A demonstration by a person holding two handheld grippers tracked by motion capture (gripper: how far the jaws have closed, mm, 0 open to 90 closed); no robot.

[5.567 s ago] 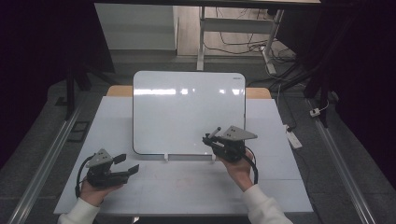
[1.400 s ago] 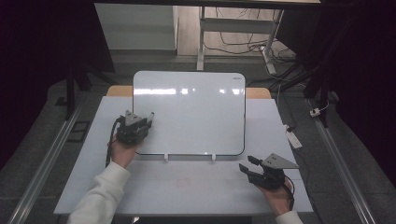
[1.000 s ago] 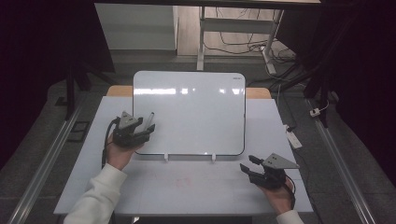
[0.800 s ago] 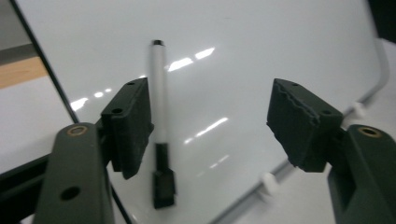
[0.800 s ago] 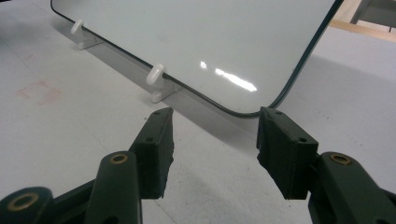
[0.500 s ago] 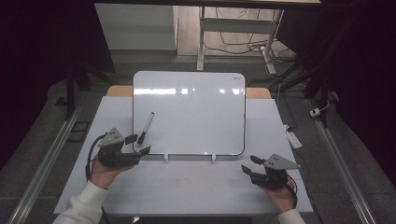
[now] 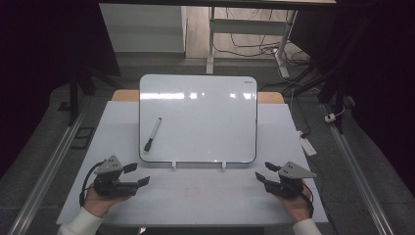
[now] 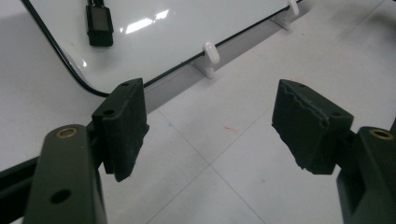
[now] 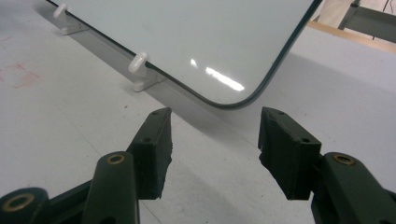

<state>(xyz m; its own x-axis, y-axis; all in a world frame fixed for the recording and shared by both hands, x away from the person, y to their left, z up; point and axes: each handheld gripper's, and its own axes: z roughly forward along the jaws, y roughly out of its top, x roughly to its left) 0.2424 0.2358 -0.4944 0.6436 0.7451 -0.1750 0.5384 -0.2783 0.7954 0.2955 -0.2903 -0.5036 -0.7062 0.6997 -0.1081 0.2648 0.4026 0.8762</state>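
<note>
A slim marker [image 7: 152, 133] lies on the whiteboard [image 7: 205, 112], near its left edge. Its body is white and its cap is black, the capped end pointing toward the board's lower left corner. It rests slanted. The glossy whiteboard is wiped clean and sits on the bench [image 7: 195, 196].

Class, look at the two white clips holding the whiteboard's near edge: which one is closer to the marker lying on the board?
The left clip, on the left gripper's side. The marker lies on the whiteboard's left part, while the right clip sits further along the edge.
</note>
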